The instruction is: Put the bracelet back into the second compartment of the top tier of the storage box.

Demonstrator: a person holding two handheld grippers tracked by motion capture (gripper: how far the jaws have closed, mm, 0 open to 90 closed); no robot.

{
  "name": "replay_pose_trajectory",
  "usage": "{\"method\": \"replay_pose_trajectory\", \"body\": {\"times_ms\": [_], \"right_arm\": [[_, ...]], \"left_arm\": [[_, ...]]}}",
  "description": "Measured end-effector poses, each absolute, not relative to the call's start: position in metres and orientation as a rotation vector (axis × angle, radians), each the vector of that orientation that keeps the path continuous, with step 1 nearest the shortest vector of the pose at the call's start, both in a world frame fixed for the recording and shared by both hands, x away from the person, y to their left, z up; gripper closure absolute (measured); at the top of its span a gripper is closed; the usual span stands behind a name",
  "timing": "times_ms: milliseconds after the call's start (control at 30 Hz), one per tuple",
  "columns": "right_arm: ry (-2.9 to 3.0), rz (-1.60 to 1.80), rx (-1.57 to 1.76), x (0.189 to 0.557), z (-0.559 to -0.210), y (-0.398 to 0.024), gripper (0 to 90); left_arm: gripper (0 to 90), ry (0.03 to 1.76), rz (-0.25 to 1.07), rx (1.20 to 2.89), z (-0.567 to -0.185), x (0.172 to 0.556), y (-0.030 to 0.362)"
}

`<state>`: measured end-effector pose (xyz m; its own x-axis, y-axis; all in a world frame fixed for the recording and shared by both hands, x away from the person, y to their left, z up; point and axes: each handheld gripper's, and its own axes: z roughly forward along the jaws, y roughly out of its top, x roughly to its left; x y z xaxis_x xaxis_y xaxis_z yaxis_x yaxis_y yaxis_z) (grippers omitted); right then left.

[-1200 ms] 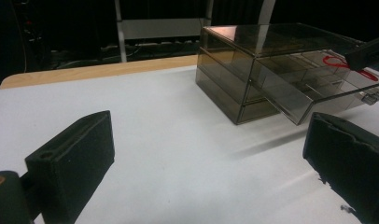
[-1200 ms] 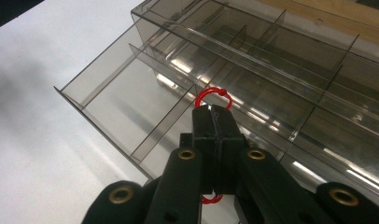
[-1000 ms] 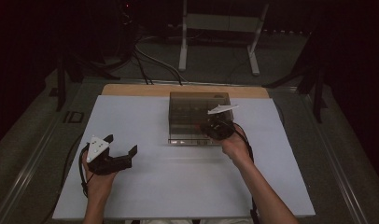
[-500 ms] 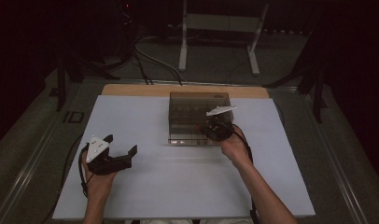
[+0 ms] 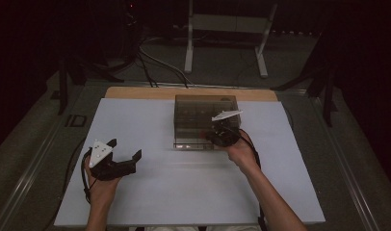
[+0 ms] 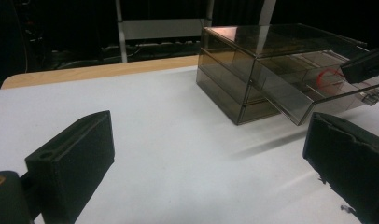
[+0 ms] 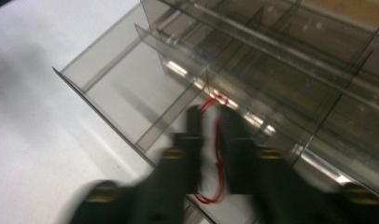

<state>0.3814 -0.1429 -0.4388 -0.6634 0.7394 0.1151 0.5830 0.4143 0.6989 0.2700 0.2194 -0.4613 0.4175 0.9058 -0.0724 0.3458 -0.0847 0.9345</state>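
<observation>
The right gripper [image 7: 210,122] is sitting low in the middle of its own view, jaws a narrow gap apart and just now opening, with a red string [image 7: 217,164] lying between them; blur is hiding whether the pads are touching it. The string is resting in the pulled-out drawer [image 7: 127,100] of the smoked-plastic drawer box [image 5: 205,120], centre of the high view. The left gripper [image 5: 125,155] is hovering at lower left over the white table [image 5: 150,192], jaws wide apart and gripping nothing.
</observation>
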Motion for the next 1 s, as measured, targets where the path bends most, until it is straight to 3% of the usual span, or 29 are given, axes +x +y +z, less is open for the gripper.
{"method": "replay_pose_trajectory", "body": {"times_ms": [67,100,133,167,200,300,400,767,1000], "right_arm": [[2.444,1.136,1.168,0.381,-0.437,-0.144,53.8],[2.444,1.136,1.168,0.381,-0.437,-0.144,53.8],[2.438,1.144,1.168,0.381,-0.436,-0.144,48.2],[2.431,1.141,1.183,0.381,-0.435,-0.145,34.0],[2.431,1.141,1.183,0.381,-0.435,-0.145,34.0],[2.409,1.146,1.211,0.381,-0.435,-0.146,18.0],[2.394,1.140,1.219,0.381,-0.435,-0.147,9.0],[2.379,1.194,1.198,0.378,-0.431,-0.150,0.3],[2.374,1.211,1.197,0.377,-0.431,-0.154,0.0]], "left_arm": [[3.7,1.115,0.683,1.648,-0.461,0.270,0.219],[3.7,1.115,0.683,1.648,-0.461,0.270,0.219],[3.7,1.115,0.683,1.648,-0.461,0.270,0.219],[3.7,1.114,0.683,1.648,-0.461,0.270,0.219],[3.7,1.114,0.683,1.648,-0.461,0.270,0.219],[3.7,1.116,0.683,1.648,-0.462,0.270,0.219],[3.7,1.115,0.683,1.649,-0.461,0.270,0.219],[3.7,1.115,0.682,1.649,-0.462,0.270,0.219],[3.7,1.114,0.679,1.651,-0.462,0.271,0.218]]}}
